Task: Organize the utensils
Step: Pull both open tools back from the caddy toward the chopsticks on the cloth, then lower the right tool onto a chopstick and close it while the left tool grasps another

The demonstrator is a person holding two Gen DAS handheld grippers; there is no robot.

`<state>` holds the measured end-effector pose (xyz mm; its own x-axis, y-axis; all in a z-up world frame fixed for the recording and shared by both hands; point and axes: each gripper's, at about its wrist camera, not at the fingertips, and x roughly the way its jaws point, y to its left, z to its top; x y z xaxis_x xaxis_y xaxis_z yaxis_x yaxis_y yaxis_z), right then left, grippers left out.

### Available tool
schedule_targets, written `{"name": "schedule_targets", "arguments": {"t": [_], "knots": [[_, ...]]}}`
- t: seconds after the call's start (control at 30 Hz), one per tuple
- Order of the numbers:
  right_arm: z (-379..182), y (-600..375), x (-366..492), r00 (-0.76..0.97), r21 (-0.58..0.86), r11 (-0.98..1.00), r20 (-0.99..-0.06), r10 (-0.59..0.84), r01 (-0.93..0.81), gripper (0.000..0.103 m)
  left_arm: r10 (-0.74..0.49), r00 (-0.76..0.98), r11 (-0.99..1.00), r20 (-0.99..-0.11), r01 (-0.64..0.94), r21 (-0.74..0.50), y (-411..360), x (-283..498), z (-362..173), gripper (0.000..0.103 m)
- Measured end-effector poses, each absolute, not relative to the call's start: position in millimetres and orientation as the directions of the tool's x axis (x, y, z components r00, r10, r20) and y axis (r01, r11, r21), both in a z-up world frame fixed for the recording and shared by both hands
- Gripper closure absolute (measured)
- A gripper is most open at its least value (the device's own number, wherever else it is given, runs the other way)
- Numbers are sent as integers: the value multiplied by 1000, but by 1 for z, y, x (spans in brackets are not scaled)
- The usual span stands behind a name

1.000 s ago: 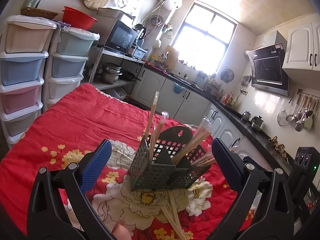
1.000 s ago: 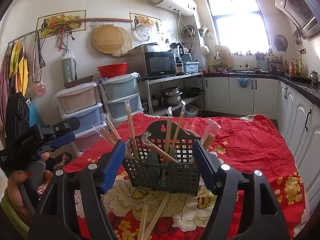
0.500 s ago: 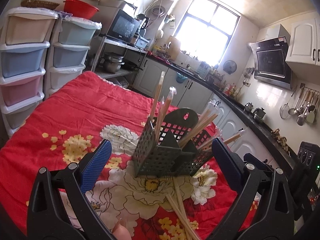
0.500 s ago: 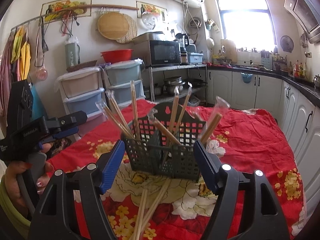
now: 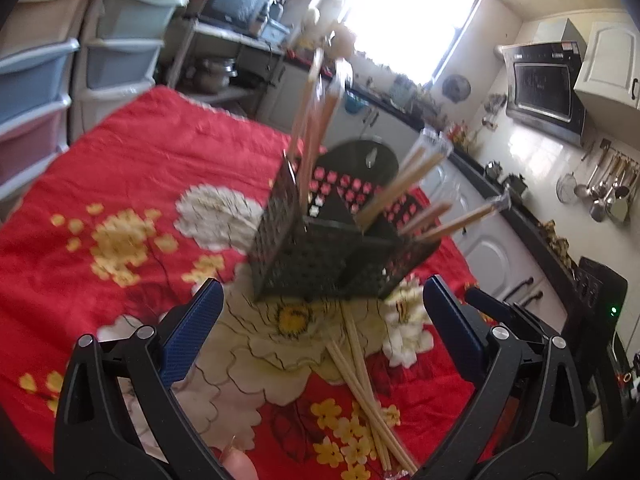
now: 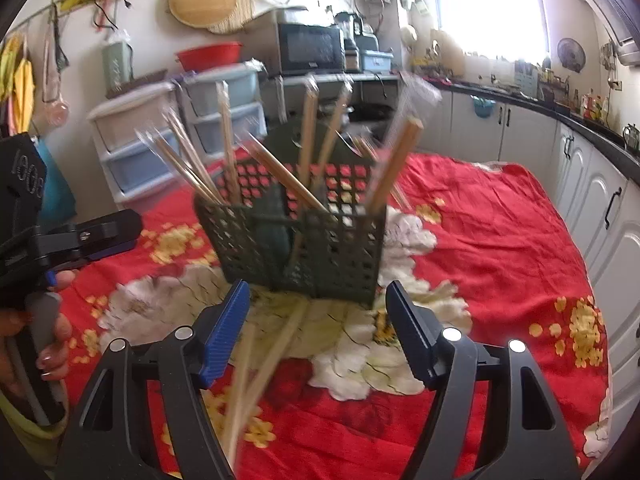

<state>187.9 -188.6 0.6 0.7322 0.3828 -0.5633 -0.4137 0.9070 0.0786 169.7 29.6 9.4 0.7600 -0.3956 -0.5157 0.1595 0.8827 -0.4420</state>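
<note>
While both tools hang above the red flowered cloth [image 6: 500, 220], the loose chopsticks [image 5: 362, 376] lie flat on it on the near side of the dark slotted holder [image 5: 320, 256], which stands upright with many sticks already leaning in its compartments. Their long axis runs from the holder's foot toward the cameras. In the right wrist view the bundle passes just beside the left pad of the right gripper [image 6: 316, 328], whose jaws are closing with nothing pressed between them. The left gripper [image 5: 320, 328] stands wide apart and empty; the sticks lie below its gap, toward its right finger. Either hand seems about equally near, and a grasp would likely go best across the sticks rather than along them.
</note>
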Motion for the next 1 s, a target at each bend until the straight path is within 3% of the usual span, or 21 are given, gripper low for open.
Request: {"name": "schedule_targets", "arguments": {"t": [0.13, 0.47, 0.7, 1.0], "knots": [[-13, -192, 197, 715, 69, 912, -599, 361, -403, 41, -449, 700, 860, -555, 171, -481, 21, 178, -7, 19], [-38, -189, 210, 641, 60, 903, -684, 349, -426, 48, -549, 531, 810, -645, 147, -568, 1, 206, -50, 65], [-52, -180, 215, 586, 71, 888, -727, 358, -455, 51, -590, 446, 777, -673, 87, -623, -2, 228, -71, 71], [-64, -167, 222, 533, 98, 872, -757, 378, -479, 53, -550, 421, 816, -721, 85, -572, -14, 242, -77, 83]]}}
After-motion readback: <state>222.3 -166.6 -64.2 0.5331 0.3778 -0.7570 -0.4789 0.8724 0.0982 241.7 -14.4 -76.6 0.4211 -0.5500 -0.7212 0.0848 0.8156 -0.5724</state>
